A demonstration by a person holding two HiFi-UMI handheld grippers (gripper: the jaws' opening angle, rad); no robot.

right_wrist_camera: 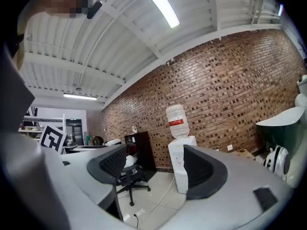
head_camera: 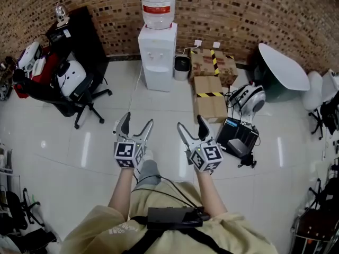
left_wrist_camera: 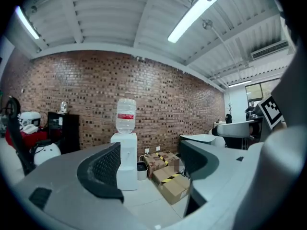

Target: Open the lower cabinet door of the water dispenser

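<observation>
A white water dispenser [head_camera: 157, 56] with a clear bottle [head_camera: 158, 4] on top stands against the brick wall, far ahead of me. Its lower cabinet door [head_camera: 158, 78] is closed. The dispenser also shows between the jaws in the left gripper view [left_wrist_camera: 126, 166] and in the right gripper view [right_wrist_camera: 178, 169]. My left gripper [head_camera: 136, 126] and right gripper [head_camera: 191, 127] are both held out over the floor, well short of the dispenser, open and with nothing between their jaws.
A black office chair [head_camera: 74, 91] loaded with helmets stands to the left of the dispenser. Cardboard boxes [head_camera: 209, 91] and a small bin [head_camera: 181, 67] lie to its right. A white cable [head_camera: 135, 86] runs along the tiled floor. A white round table [head_camera: 283, 67] is at far right.
</observation>
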